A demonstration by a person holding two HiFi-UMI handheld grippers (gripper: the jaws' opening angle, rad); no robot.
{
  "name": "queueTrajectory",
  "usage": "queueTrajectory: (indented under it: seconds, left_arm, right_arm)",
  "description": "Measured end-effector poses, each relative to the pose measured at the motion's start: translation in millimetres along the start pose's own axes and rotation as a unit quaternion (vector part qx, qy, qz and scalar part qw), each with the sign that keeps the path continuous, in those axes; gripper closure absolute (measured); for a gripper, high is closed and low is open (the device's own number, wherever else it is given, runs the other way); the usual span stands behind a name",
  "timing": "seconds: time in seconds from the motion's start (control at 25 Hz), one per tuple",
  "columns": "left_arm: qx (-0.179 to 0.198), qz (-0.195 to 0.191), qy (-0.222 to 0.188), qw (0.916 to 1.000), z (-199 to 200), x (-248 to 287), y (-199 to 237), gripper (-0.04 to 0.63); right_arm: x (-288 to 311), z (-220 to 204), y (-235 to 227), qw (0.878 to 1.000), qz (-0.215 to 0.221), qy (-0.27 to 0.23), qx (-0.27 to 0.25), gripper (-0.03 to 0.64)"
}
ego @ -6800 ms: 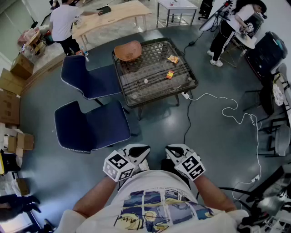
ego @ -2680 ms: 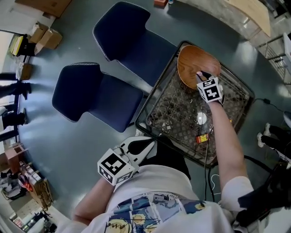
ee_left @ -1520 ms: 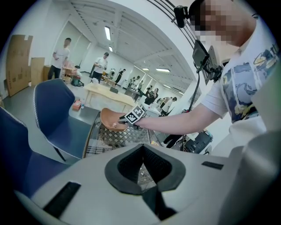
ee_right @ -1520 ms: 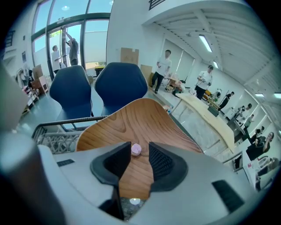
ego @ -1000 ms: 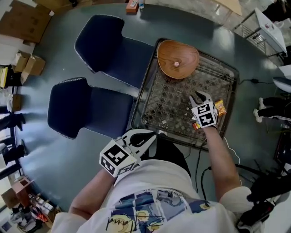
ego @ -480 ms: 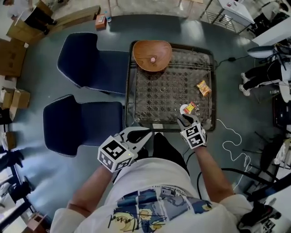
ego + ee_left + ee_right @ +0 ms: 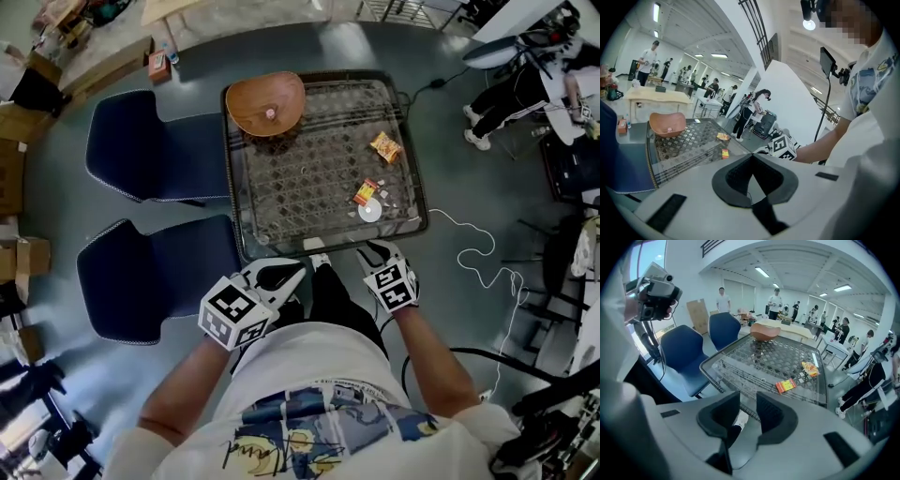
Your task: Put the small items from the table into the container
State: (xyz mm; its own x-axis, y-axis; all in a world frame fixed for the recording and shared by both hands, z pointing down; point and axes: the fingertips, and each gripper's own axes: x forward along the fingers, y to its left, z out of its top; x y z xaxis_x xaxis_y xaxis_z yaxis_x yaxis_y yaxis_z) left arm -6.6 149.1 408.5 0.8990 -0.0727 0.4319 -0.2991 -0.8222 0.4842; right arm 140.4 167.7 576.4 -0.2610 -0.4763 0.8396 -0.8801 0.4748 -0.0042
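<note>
Fingers of right gripper: apart, empty, drawn back off the counter since a moment ago. Fingers of left gripper: closed, empty. On counter: one wooden bowl holding one pink item; one red packet; one orange packet; one white disc. Beside: two blue chairs.

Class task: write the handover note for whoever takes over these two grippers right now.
Left gripper: shut, empty, near the body.
Right gripper: open, empty, at the near edge of the table.
Done: one small pink item lies in the wooden bowl at the far left corner.
To do: red-and-yellow packet and orange snack packet, both on the glass towards the right side, go into the bowl.
</note>
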Motion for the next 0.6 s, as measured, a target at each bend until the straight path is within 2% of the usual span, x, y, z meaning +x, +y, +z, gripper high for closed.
queueTrajectory:
  seconds: [0.24, 0.44, 0.6]
  left_arm:
    - [0.029, 0.011, 0.024, 0.9992, -1.6, 7.3, -10.2, 0.588]
    - [0.01, 0.025, 0.018, 0.9995, 7.1, 7.0, -4.0, 0.588]
    - [-0.014, 0.059, 0.016, 0.9981, 15.7, 6.6, 11.9, 0.588]
  right_arm:
    - [2.6, -8.2, -15.6, 1.0, -0.011, -0.009, 0.014, 0.503]
    - [27.1, -7.0, -46.1, 1.0, 0.001, 0.006, -0.005, 0.503]
    - [63.3, -12.9, -79.6, 0.999, 0.007, 0.031, -0.011, 0.498]
